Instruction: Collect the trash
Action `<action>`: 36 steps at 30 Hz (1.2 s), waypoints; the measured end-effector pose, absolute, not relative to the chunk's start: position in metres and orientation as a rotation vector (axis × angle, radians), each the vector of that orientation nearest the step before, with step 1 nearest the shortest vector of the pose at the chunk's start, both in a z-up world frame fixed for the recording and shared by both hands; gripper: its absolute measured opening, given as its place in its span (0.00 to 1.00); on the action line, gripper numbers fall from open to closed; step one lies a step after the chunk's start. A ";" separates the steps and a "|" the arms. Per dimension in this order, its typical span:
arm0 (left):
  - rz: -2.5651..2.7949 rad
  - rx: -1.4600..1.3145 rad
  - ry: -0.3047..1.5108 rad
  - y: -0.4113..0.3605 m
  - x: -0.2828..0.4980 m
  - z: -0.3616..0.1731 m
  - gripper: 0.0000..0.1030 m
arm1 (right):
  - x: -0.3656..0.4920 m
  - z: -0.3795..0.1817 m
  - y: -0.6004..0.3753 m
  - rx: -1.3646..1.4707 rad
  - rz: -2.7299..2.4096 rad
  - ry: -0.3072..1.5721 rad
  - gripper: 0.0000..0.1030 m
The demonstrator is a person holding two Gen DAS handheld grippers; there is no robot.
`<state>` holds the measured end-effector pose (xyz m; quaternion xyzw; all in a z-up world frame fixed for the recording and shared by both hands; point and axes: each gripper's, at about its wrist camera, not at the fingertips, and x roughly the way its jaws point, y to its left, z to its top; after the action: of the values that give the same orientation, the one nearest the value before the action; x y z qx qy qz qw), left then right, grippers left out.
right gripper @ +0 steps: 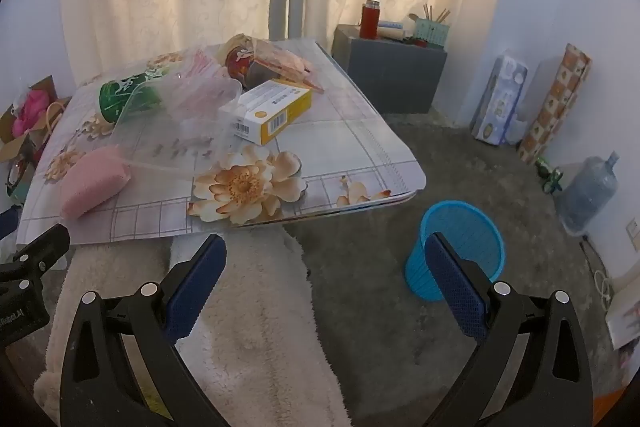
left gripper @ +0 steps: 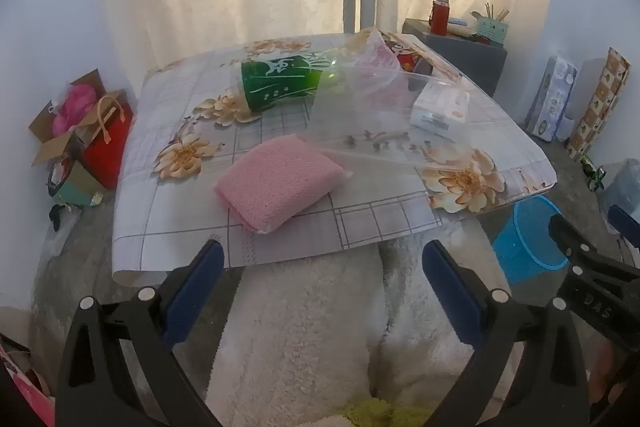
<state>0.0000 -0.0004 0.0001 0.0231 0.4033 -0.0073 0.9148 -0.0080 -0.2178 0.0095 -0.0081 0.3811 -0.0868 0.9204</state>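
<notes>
Left wrist view shows the left gripper [left gripper: 322, 259] and right gripper [right gripper: 325, 253] both spread wide and empty before a pink knitted sponge [left gripper: 280, 181], a green-labelled bottle [left gripper: 280, 85], probably plastic, and a blue plastic mesh bin [right gripper: 456, 247].

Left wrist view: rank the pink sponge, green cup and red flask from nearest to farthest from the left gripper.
From the left gripper:
1. Pink sponge, near table edge, just ahead.
2. Green cup, lying on its side mid-table.
3. Red flask, on the grey stand behind the table, right.
</notes>
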 end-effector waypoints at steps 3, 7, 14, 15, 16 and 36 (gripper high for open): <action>-0.015 0.059 0.823 -0.003 -0.001 0.001 0.95 | -0.008 0.009 -0.217 -0.015 -0.179 0.784 0.92; -0.014 0.030 0.830 0.002 0.001 0.001 0.95 | -0.008 0.008 -0.216 -0.011 -0.177 0.781 0.92; -0.003 0.031 0.840 0.002 0.000 0.001 0.95 | -0.008 0.007 -0.217 -0.010 -0.176 0.785 0.92; -0.003 0.030 0.842 0.004 0.000 0.000 0.95 | -0.009 0.008 -0.218 -0.010 -0.177 0.783 0.92; 0.000 0.027 0.843 0.005 0.000 0.000 0.95 | -0.008 0.009 -0.219 -0.010 -0.177 0.785 0.92; 0.035 0.030 0.843 0.010 0.002 0.000 0.95 | -0.007 0.010 -0.219 -0.006 -0.177 0.782 0.92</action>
<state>0.0021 0.0096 -0.0004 0.0146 0.4089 0.0168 0.9123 -0.0069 -0.2192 0.0098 -0.0031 0.3808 -0.0862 0.9206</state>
